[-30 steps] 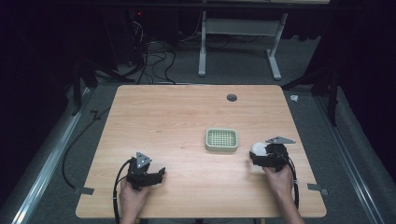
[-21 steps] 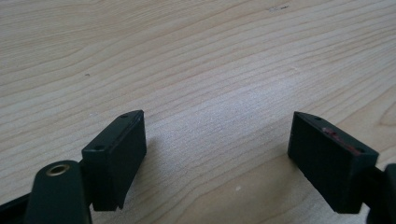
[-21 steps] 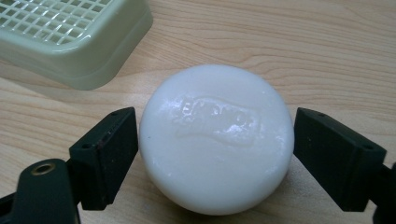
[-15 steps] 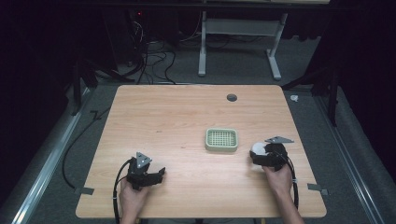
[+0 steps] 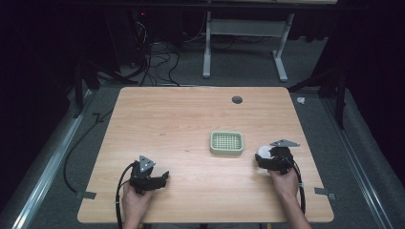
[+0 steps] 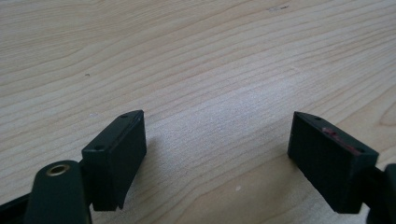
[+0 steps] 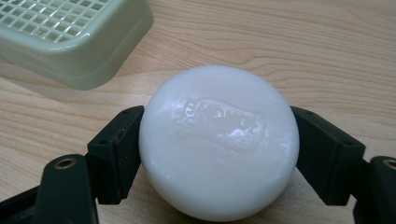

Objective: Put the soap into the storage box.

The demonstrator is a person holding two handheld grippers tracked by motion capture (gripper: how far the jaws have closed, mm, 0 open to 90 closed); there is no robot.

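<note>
Left hand-held gripper [image 5: 164,177]: low over the light wood-grain bench [image 5: 181,119] near its front-left corner, jaws spread wide, bare wood between them. In the left gripper view [image 6: 217,140] both black jaws sit just above the surface, nothing touching either one. The person's left hand [image 5: 135,200] holds it from behind, forearm coming in from the bottom edge, black cable [image 5: 118,191] looping along the left of the hand.

Pale green plastic soap dish with a gridded top [image 5: 226,143]: right of bench centre, upright, nothing in it. In the right gripper view one corner of it [image 7: 70,42] sits up and to the left of the soap, near but apart.

Round white bar of soap [image 5: 263,152]: just right of the dish, at bench level. Flat smooth puck, embossed lettering on the top face, unreadable [image 7: 219,140].

Right hand-held gripper [image 5: 260,161]: jaws pinch the soap at its two sides, both touching [image 7: 217,149]. Jaws point left toward the dish, grey three-cornered plate on top, right hand [image 5: 285,183] gripping from behind near the front-right bench edge.
</note>
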